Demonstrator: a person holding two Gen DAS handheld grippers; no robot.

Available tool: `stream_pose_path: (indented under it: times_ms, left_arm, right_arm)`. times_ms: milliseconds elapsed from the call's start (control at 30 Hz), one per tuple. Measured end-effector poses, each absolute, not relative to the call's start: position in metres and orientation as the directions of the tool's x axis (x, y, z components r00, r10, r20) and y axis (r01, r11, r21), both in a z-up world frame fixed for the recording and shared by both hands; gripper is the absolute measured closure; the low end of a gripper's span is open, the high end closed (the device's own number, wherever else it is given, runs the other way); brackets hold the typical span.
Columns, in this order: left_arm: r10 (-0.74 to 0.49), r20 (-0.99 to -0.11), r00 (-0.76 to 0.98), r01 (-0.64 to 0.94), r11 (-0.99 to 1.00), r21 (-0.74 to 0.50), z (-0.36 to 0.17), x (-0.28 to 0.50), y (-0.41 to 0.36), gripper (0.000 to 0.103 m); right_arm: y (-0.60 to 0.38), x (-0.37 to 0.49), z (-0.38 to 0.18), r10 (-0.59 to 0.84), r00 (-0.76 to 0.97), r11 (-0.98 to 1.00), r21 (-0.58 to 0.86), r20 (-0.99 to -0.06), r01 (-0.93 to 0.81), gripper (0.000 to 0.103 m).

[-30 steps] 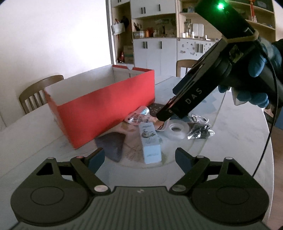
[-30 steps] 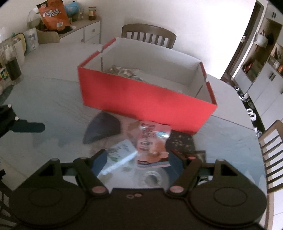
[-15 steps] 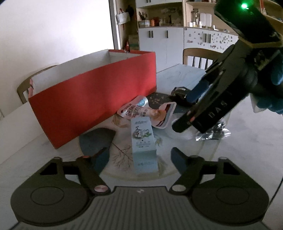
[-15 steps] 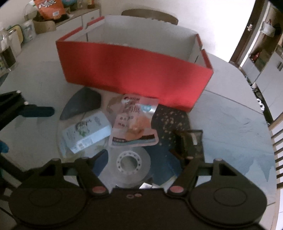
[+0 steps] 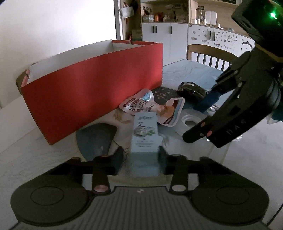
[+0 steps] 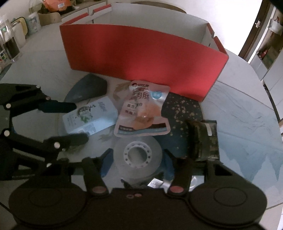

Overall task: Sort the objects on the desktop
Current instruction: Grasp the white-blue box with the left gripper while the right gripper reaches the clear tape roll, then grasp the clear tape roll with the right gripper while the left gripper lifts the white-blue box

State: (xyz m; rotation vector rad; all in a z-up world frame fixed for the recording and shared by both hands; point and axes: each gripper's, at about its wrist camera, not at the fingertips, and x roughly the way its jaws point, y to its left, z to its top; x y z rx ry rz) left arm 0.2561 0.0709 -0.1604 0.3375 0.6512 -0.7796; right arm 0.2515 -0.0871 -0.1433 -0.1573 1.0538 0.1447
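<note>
Left wrist view: left gripper [image 5: 141,157] clamped on pale blue box [image 5: 144,136], lower centre, before red box [image 5: 99,88]. Right wrist view: right gripper [image 6: 136,161] closing around tape roll [image 6: 137,155], lower centre; pads apparently not yet pressing. Snack pouch [image 6: 143,111] just above.

You were working in a home dining room: a round marble-look table [image 6: 247,113] with wooden chairs [image 5: 210,56] around it, white cabinets [image 5: 162,30] and open shelves of jars and bottles [image 5: 176,12] behind, a snack bag [image 6: 54,5] on a sideboard.
</note>
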Motion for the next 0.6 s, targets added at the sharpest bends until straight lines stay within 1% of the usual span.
stream_pose_path:
  times_ms: [267, 600]
  left_arm:
    - [-0.545, -0.645, 0.536, 0.740, 0.671, 0.047, -0.147, 0.251, 0.086, 0.075]
    - [-0.551, -0.615, 0.565, 0.742, 0.665, 0.086, -0.086, 0.240, 0.105, 0.075]
  right_arm:
    - [-0.090, 0.242, -0.128, 0.019, 0.505, 0.987, -0.066, -0.863, -0.149, 0.044]
    - [-0.082, 0.235, -0.065, 0.020, 0.598, 0.989, -0.073, -0.801, -0.131, 0.044]
